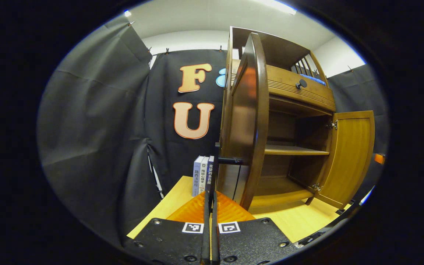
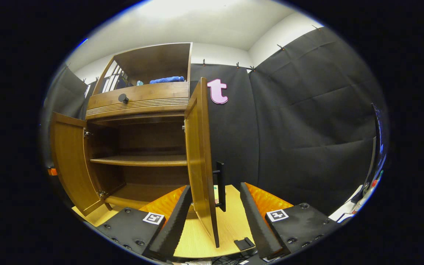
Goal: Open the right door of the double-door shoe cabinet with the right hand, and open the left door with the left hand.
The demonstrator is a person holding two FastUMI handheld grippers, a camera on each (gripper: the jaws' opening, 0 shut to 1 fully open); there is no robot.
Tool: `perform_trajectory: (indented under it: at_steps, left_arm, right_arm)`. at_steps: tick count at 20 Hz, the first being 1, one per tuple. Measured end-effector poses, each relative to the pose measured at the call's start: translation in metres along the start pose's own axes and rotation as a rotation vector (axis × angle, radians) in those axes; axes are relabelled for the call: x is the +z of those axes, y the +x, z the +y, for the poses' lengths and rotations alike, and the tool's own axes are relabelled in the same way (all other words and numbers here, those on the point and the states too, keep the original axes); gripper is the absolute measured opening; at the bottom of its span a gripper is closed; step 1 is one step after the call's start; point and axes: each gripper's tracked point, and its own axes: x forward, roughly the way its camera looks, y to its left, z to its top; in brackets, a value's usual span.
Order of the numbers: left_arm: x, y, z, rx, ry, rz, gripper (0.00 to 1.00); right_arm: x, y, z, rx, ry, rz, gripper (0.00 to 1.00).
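1. In the left gripper view, my left gripper (image 1: 210, 200) has its two fingers pressed together with hardly a slit between them, and I see nothing caught there.
2. Just past those fingertips stands the left door (image 1: 247, 121) of the shoe cabinet (image 1: 300, 94), swung wide so that I look at its edge. Its dark bar handle (image 1: 230, 161) sticks out toward the fingers, close above and beyond the tips (whether the tips touch it, I cannot tell).
3. The same view shows the right door (image 1: 350, 156) open too, hanging on its hinges at the far side, with the inner shelf (image 1: 294, 150) bare between the doors.
4. In the right gripper view, my right gripper (image 2: 214, 213) is spread wide, holding nothing. The right door (image 2: 201, 158) stands edge-on in the gap between the fingers (image 2: 175, 219), near the one on the view's left, with its dark handle (image 2: 221, 186) on the outer face.
5. There the left door (image 2: 68, 158) hangs open at the far side of the cabinet (image 2: 138, 97).
6. The cabinet sits on a pale wooden table (image 1: 300, 221). A dark knob (image 2: 123, 98) marks the drawer front above the doors, and a blue cloth (image 2: 167, 79) lies in the top compartment.
7. Three books (image 1: 202, 175) stand upright on the table beside the cabinet, behind the left door.
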Motion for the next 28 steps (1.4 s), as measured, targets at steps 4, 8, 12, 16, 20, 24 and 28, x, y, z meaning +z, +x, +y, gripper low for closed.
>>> perform_trajectory:
  at_steps: [4,8,12,16,20,24,28]
  left_arm:
    - [0.024,-0.028,-0.023,-0.013,0.045,-0.051,0.0]
    - [0.034,-0.042,-0.061,-0.064,0.07,-0.044,0.11]
    - [0.044,-0.039,-0.086,-0.093,0.062,-0.056,0.17]
    - [0.043,-0.038,-0.093,-0.08,0.041,-0.046,0.45]
    - [0.042,-0.037,-0.095,-0.064,0.034,-0.032,0.68]
    - [0.045,-0.043,-0.093,-0.053,0.041,-0.042,0.97]
    - [0.054,-0.046,-0.092,-0.042,0.059,-0.07,0.92]
  right_arm:
    - [-0.003,0.004,0.005,0.019,0.013,0.014,0.81]
    - [-0.004,0.003,0.007,0.033,0.015,0.018,0.85]
    - [-0.002,-0.002,0.004,0.036,0.015,0.012,1.0]
    - [0.002,-0.005,-0.001,0.029,0.01,0.005,0.9]
    - [0.005,-0.007,-0.005,0.029,0.016,0.0,0.9]
    - [0.006,-0.007,-0.002,0.038,0.016,-0.004,0.9]
    - [0.006,-0.008,0.001,0.045,0.015,-0.002,0.9]
